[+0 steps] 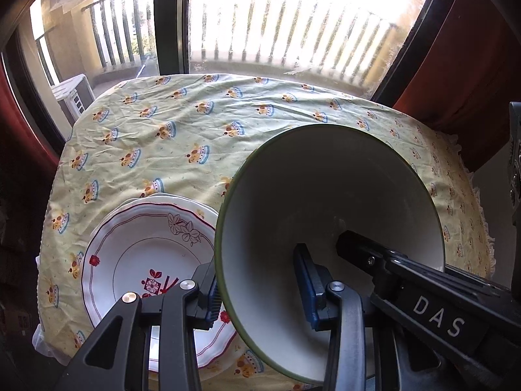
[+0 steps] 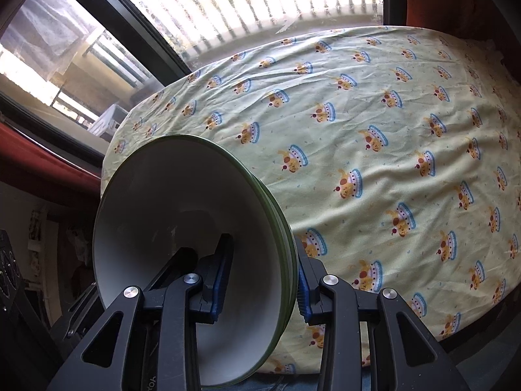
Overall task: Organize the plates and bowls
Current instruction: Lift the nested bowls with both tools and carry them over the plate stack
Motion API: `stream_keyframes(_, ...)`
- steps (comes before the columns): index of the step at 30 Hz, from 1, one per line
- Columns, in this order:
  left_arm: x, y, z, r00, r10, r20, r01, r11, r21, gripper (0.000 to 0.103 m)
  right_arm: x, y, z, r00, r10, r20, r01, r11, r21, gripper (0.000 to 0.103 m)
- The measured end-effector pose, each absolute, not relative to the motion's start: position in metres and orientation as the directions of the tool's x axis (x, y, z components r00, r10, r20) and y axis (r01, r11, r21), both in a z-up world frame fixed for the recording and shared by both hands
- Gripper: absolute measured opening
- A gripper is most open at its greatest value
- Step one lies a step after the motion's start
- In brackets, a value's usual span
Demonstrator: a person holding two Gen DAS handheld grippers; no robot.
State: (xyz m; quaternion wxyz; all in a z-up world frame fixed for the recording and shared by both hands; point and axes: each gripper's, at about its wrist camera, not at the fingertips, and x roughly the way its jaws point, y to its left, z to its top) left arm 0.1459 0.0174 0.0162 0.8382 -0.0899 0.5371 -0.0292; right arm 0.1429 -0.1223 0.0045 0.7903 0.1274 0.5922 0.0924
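Setting: a surface [image 1: 182,137] draped in a pale yellow cloth [image 2: 374,123] printed with small cake motifs, set against a window [image 1: 293,16] with a railing beyond; red curtains [image 1: 456,49] hang at both sides.
Surroundings: a white boxed unit [image 1: 73,94] stands outside the glass at the far left; the far half of the surface carries nothing but cloth.
Plates: a stack of white plates [image 1: 143,247] with red rim lines and flower prints lies on the near left of the surface, just beside the bowls and partly hidden behind the left gripper's outer finger.
Bowls: a nested stack of white bowls with green rims [image 1: 325,202] [image 2: 182,215], tilted on edge so the opening faces the cameras; several rims show edge-on in the right wrist view.
Left gripper [image 1: 260,296]: partly closed, clamped on the left wall of the bowl stack, one blue pad inside the bowl and one outside.
Right gripper [image 2: 263,288]: partly closed, clamped on the opposite wall of the same stack, one pad inside and one outside; its black body, lettered "DAS", crosses the bowl's interior in the left wrist view.
Obstruction: the bowl stack blocks each camera's sight of the near middle of the surface.
Contact below: whether the bowls touch the cloth cannot be told.
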Motion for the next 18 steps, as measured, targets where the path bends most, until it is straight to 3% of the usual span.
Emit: stream_keyframes(18,0.132,0.115,0.002,0.387,-0.175,-0.905,-0.058,0.975,-0.213,0.038,0.132,-0.018,-0.007,0.271,0.253,-0.929,-0.001,0.965,0.262,0.039)
